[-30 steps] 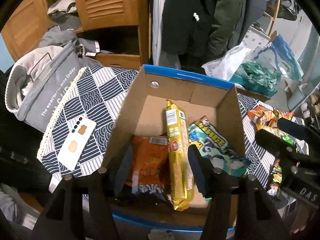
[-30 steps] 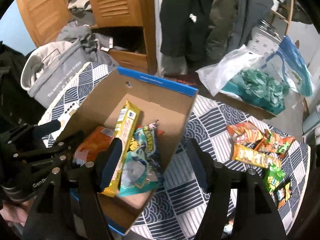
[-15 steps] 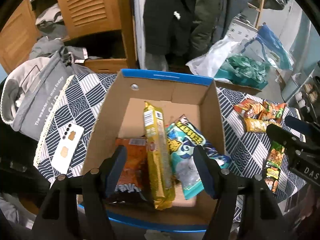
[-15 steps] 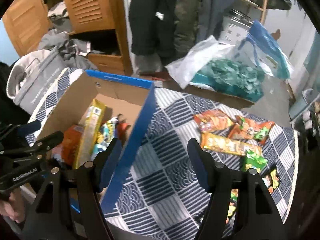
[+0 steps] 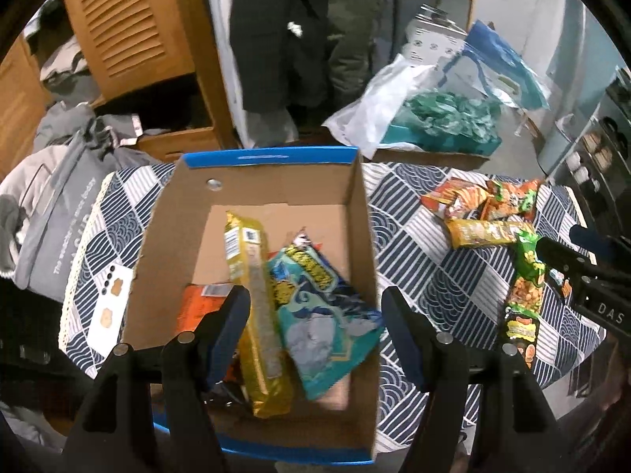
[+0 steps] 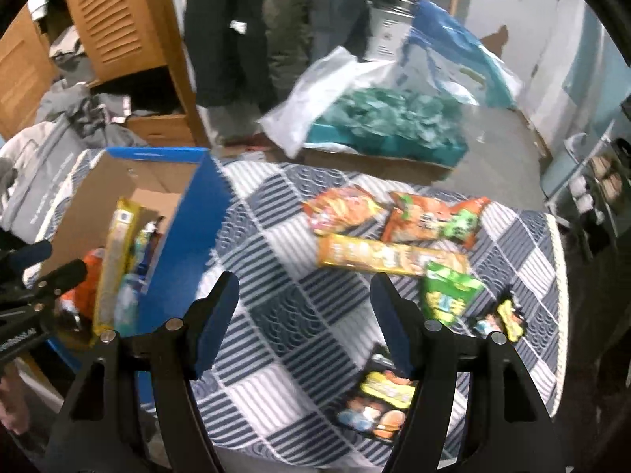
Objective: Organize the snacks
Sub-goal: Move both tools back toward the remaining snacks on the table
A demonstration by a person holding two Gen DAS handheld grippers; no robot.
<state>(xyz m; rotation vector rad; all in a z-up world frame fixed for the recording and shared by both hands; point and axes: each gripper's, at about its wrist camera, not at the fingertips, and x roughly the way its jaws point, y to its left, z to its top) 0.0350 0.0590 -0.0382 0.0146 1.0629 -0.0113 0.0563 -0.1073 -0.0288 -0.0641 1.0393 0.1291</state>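
Left gripper (image 5: 315,331) has just spread empty above the box (image 5: 357,213), right gripper (image 6: 303,321), also spread, now over loose bench snacks (image 6: 394,256), likely next

Your left gripper (image 5: 315,315) has just been opening, its jaws now wide apart with nothing gripped, above the yellow biscuit pack (image 5: 256,307) and teal snack bag (image 5: 323,323) in the cardboard box (image 5: 355,236); your right gripper (image 6: 303,307) has swung away from the box, now over the patterned tablecloth (image 6: 276,315) near the loose snack packets (image 6: 394,236).
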